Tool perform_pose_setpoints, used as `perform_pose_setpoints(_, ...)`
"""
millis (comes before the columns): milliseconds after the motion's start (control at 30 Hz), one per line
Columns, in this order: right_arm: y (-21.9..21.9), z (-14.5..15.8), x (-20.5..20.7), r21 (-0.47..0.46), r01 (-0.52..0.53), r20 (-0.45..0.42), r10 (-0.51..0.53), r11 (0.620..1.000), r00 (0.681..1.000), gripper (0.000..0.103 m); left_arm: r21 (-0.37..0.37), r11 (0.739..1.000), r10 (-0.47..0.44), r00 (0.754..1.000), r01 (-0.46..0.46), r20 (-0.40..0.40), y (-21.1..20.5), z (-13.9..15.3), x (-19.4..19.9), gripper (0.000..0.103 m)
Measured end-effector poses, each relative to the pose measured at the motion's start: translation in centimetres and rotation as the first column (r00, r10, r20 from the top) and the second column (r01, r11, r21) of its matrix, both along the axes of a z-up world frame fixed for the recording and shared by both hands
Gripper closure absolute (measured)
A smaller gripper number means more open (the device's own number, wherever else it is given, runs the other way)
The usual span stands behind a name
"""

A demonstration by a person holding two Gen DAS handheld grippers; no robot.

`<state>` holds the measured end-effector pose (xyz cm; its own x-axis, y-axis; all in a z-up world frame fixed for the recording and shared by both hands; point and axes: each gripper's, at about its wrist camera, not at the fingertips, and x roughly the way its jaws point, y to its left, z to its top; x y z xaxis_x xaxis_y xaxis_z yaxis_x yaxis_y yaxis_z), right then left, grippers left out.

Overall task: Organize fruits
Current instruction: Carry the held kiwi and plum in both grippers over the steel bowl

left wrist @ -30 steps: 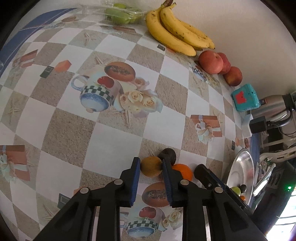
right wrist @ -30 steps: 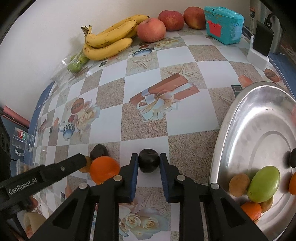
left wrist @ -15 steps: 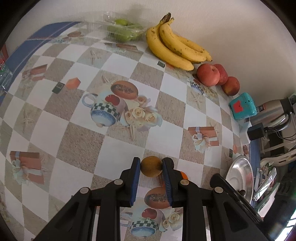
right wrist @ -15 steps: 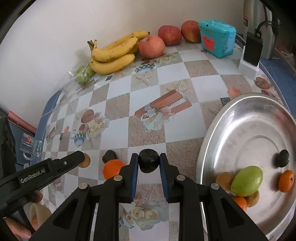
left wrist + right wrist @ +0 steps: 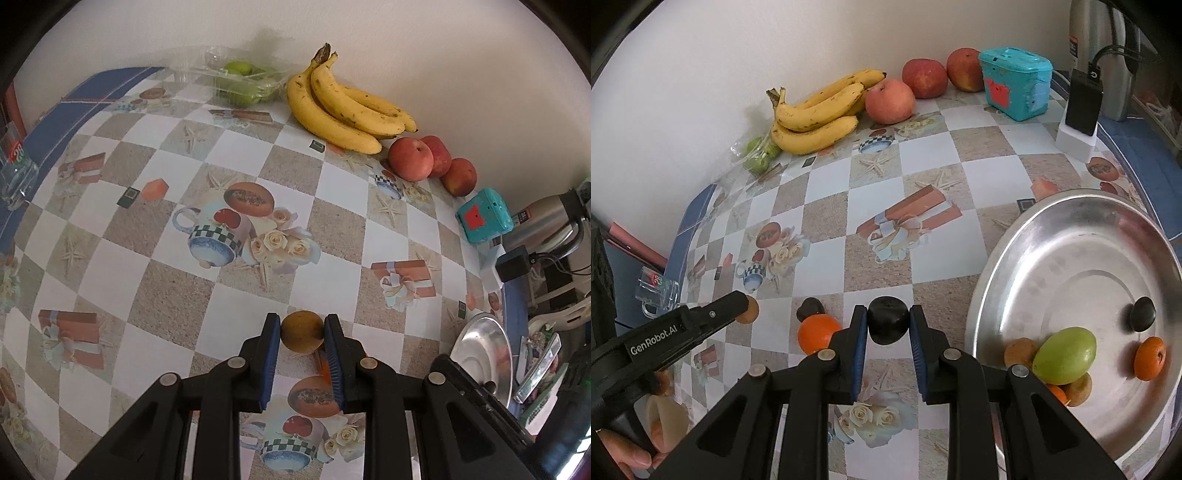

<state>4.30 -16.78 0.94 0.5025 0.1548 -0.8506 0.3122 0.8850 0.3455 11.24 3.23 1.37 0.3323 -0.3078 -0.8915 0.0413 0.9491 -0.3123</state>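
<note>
My left gripper (image 5: 301, 334) is shut on a small brown round fruit (image 5: 302, 331), held above the patterned tablecloth. My right gripper (image 5: 888, 325) is shut on a dark, almost black plum (image 5: 888, 324), also lifted off the table. An orange (image 5: 817, 331) and another dark fruit (image 5: 809, 307) lie on the cloth just left of the right gripper. In the right wrist view the left gripper (image 5: 744, 309) reaches in from the left with the brown fruit (image 5: 750, 310) at its tip. The steel tray (image 5: 1052, 258) on the right holds a green mango (image 5: 1064, 355), an orange, a dark plum and several small fruits.
Bananas (image 5: 341, 107), three red apples (image 5: 410, 159) and a clear box of green fruit (image 5: 240, 79) line the wall. A teal box (image 5: 1015, 86), a black charger (image 5: 1084, 103) and a flask (image 5: 546, 218) stand at the far right. A glass mug (image 5: 657, 295) sits at the left edge.
Both grippers have risen with their fruits still gripped; the table looks farther away. The orange and dark fruit stay on the cloth.
</note>
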Motion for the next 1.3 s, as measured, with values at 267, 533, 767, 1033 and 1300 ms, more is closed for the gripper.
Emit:
perform_pose_setpoints(267, -2.2, 0.4, -0.7, 0.004, 0.039, 0.001, -0.039, 0.999, 0.999, 0.079, 0.013, 1.0, -0.026, 1.0, 0.026, 0.01, -1.6, 0.2, -0.6, 0.077)
perform_pose_setpoints(533, -5.9, 0.6, -2.0, 0.008, 0.128, -0.001, -0.128, 0.992, 0.992, 0.079, 0.022, 0.996, -0.085, 0.996, 0.084, 0.025, -4.2, 0.7, -1.1, 0.077)
perform_pose_setpoints(767, -10.0, 0.4, -3.9, -0.01, 0.233, -0.024, -0.233, 0.972, 0.972, 0.079, 0.023, 0.988, -0.153, 0.987, 0.152, 0.051, -7.1, 1.4, -1.8, 0.077)
perform_pose_setpoints(1033, -13.8, 0.0, -6.1, 0.003, 0.341, -0.039, -0.341, 0.94, 0.939, 0.079, 0.033, 0.959, -0.282, 0.956, 0.28, 0.081, -12.2, 2.2, -3.0, 0.077)
perform_pose_setpoints(1300, -15.6, 0.0, -7.2, -0.004, 0.388, -0.037, -0.388, 0.922, 0.921, 0.079, 0.054, 0.923, -0.385, 0.919, 0.381, 0.083, -16.6, 2.0, -3.7, 0.077)
